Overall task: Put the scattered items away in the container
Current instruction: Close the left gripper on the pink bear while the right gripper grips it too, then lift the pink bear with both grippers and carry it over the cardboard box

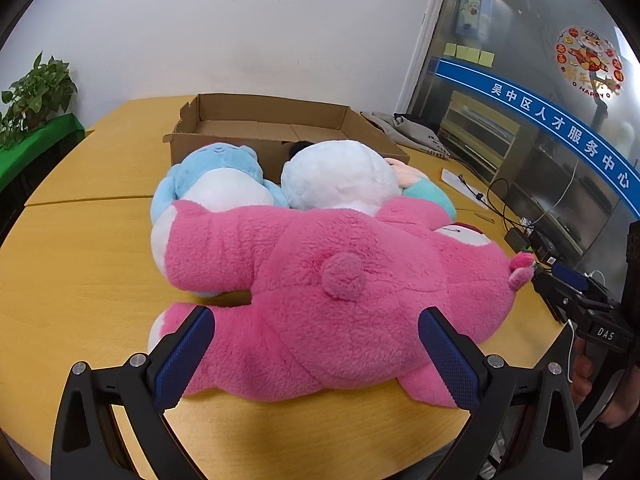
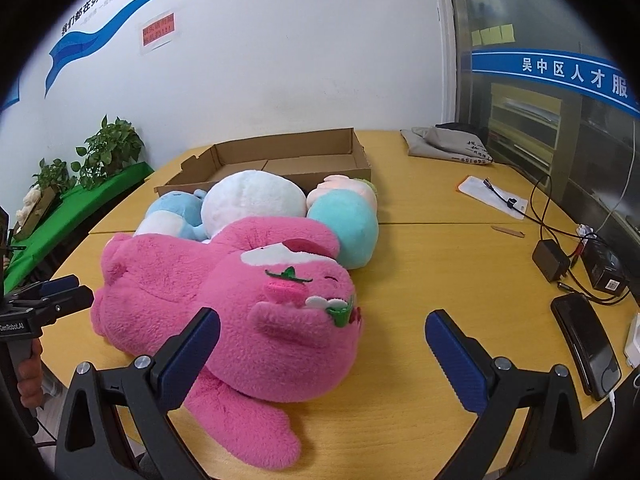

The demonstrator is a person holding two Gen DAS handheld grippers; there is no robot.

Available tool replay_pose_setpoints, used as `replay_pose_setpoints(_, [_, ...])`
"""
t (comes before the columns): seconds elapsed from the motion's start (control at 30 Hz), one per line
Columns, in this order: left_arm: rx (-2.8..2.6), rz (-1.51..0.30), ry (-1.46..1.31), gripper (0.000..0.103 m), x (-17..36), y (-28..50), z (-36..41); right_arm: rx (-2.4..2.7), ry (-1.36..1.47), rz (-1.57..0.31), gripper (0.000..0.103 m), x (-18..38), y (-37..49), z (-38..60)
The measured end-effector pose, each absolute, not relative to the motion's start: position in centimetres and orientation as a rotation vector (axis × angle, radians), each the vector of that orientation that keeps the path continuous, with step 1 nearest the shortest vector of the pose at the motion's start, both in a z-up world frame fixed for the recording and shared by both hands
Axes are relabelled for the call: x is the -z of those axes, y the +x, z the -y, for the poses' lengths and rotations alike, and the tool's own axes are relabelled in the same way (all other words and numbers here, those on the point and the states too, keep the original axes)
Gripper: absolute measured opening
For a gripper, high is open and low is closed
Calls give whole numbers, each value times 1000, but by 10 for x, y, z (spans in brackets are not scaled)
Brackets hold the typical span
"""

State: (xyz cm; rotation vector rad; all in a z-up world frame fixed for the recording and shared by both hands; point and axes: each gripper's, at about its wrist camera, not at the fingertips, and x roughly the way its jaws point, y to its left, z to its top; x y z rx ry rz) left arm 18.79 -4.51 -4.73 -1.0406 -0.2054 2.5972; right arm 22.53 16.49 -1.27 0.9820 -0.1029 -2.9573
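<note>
A big pink plush bear (image 1: 320, 280) lies on the yellow table (image 1: 80, 272), tail toward the left wrist camera. My left gripper (image 1: 318, 344) is open, its blue pads on either side of the bear's rump. The bear's face (image 2: 288, 280) fills the right wrist view. My right gripper (image 2: 324, 340) is open, its left finger (image 2: 196, 344) by the head and the right one over bare table. Behind the bear lie a blue plush (image 1: 224, 168), a white plush (image 1: 340, 176) and a teal-and-peach plush (image 2: 344, 224). An open cardboard box (image 1: 192, 148) stands beyond them.
A phone (image 2: 584, 344), a power adapter (image 2: 550, 260) and cables lie at the table's right side. A grey cloth bag (image 2: 444, 144) and a white packet (image 2: 492, 196) sit farther back. Potted plants (image 2: 108, 152) stand off the table's left. A hand holds each gripper handle.
</note>
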Motion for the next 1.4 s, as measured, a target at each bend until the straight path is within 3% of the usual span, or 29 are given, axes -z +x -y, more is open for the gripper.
replay_pose_setpoints(0.4, [-2448,254,-1152,103,75,127,48,2836,1088,135,102,37,166,-173])
replay_pose_setpoints(0.63, [-2327,274,-1177,103,93,117,52,2584,1149,421,102,73,138,-196])
replay_pose_setpoints(0.67, [-2297,285,-1188,101,96,116,53,2550,1150,442,102,76,136,-197])
replay_pose_setpoints(0.7, [-2253,313,-1203,92,99,115,53,2519,1150,466,102,79,134,-198])
replay_pose_setpoints(0.8, [-2217,326,-1202,86,102,117,54,2449,1147,493,103,84,130,-195])
replay_pose_setpoints(0.97, [-2217,302,-1179,79,99,125,53,2479,1083,302,101,80,136,-173])
replay_pose_setpoints(1.2, [-2223,256,-1132,65,88,140,53,2464,1007,274,75,68,148,-172])
replay_pose_setpoints(1.4, [-2207,262,-1115,65,71,151,59,2476,941,244,72,51,166,-168])
